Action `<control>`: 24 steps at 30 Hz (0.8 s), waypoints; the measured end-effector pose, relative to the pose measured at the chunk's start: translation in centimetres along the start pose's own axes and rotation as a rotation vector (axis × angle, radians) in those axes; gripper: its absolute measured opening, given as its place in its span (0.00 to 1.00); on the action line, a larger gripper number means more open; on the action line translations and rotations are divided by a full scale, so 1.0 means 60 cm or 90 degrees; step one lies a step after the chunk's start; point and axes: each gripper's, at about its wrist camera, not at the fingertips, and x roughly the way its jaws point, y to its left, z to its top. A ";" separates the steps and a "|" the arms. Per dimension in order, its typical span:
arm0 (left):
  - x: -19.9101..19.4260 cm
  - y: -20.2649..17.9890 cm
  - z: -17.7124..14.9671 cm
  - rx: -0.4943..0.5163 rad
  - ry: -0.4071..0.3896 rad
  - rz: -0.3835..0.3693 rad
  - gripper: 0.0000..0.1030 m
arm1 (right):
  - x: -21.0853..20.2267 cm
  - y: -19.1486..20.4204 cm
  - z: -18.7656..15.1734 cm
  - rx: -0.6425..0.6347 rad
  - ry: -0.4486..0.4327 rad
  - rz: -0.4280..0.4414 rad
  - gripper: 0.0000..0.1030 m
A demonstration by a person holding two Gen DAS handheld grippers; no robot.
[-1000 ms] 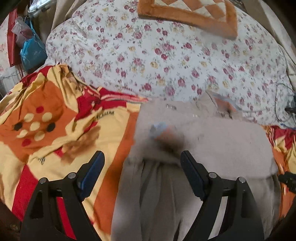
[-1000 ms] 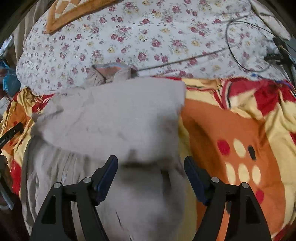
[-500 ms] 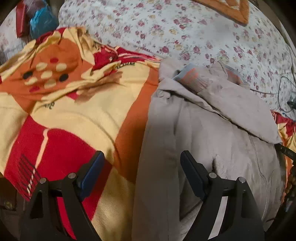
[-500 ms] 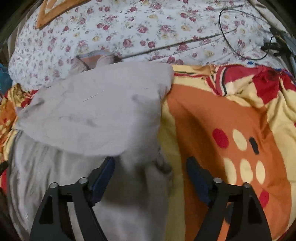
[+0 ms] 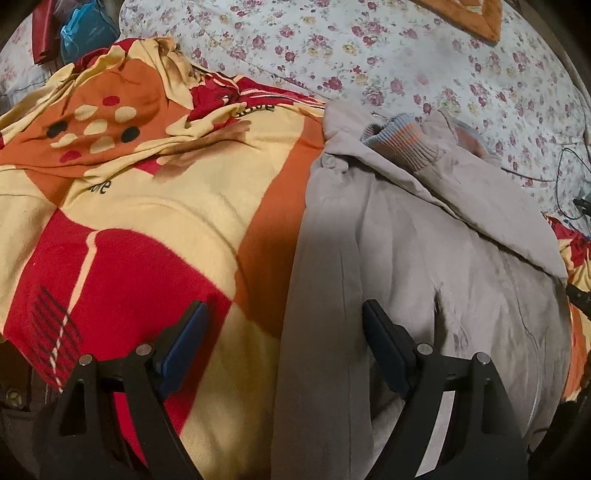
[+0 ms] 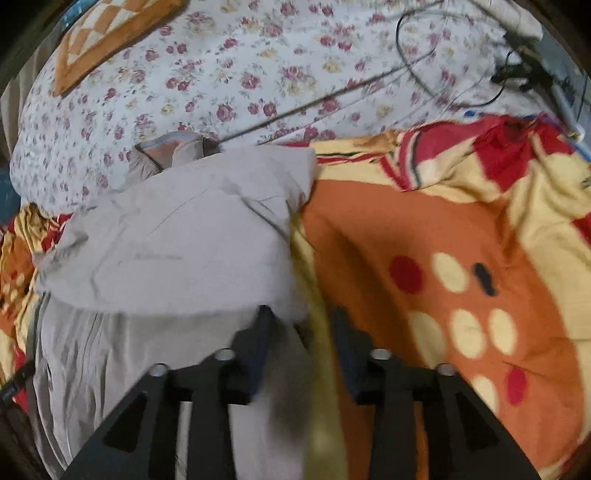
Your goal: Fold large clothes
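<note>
A grey-beige jacket [image 5: 424,258] with a striped ribbed cuff [image 5: 402,144] lies partly folded on a bed; its upper part is turned down over the body [image 6: 184,240]. My left gripper [image 5: 284,332] hangs open low over the jacket's left edge, one finger above the blanket and the other above the grey cloth. Over the jacket's right edge, my right gripper [image 6: 303,332] is closing its jaws. That edge and a strip of blanket lie between the jaws, and the pads do not visibly press on the cloth.
An orange, red and yellow blanket [image 5: 147,221] covers the bed on both sides of the jacket [image 6: 461,240]. Behind it lie a floral quilt [image 6: 258,74], an orange checked cushion [image 5: 476,18], black cables [image 6: 410,66] and a blue bag [image 5: 85,29].
The left gripper dropped and shifted to the jacket's left edge, still open. The right gripper slid to the jacket's right edge and its jaws narrowed markedly.
</note>
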 end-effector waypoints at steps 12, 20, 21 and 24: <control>-0.030 0.006 -0.048 0.001 0.048 -0.062 0.82 | -0.095 0.068 -0.111 -0.153 0.074 0.093 0.76; -0.024 0.004 -0.073 0.094 0.050 0.050 0.82 | -0.081 0.090 -0.148 -0.141 0.099 0.126 0.76; -0.027 0.018 -0.075 0.085 0.046 0.053 0.82 | -0.085 0.090 -0.150 -0.140 0.095 0.126 0.76; -0.030 0.070 -0.068 0.032 0.054 0.035 0.84 | -0.096 0.078 -0.154 -0.124 0.089 0.131 0.76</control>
